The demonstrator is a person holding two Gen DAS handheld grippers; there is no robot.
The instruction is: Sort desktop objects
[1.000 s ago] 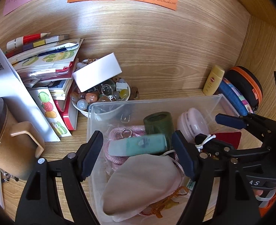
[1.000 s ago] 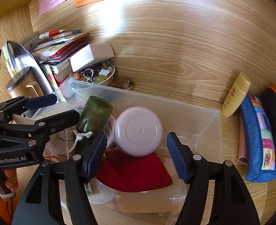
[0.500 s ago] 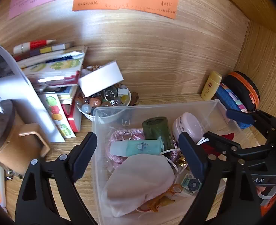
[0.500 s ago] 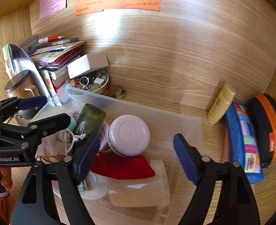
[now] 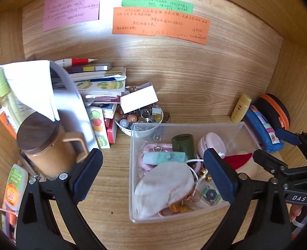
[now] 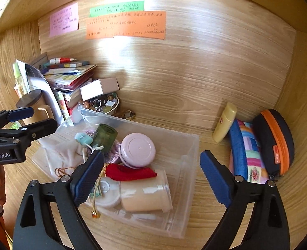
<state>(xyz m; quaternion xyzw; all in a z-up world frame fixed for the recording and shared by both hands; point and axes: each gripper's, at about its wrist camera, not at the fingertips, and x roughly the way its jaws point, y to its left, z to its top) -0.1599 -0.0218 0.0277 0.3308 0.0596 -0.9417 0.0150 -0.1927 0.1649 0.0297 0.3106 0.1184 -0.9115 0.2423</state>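
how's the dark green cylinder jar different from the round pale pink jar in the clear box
The dark green cylinder jar is tall, narrow and translucent; the round pale pink jar is flat, wide and opaque. The green one lies tipped toward the back wall; the pink one leans with its lid showing. Both sit touching inside the clear plastic box.

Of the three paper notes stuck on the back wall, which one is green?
The green note is the narrow strip highest up, directly above the wide orange note. The pink note sits apart, to their left.

It was a home study desk set in a wooden alcove: handwritten sticky notes (image 5: 160, 24) hung on the back panel, and below them lay stacked books (image 5: 99, 87), a lidded mug (image 5: 47, 145) and pencil cases (image 6: 247, 152).
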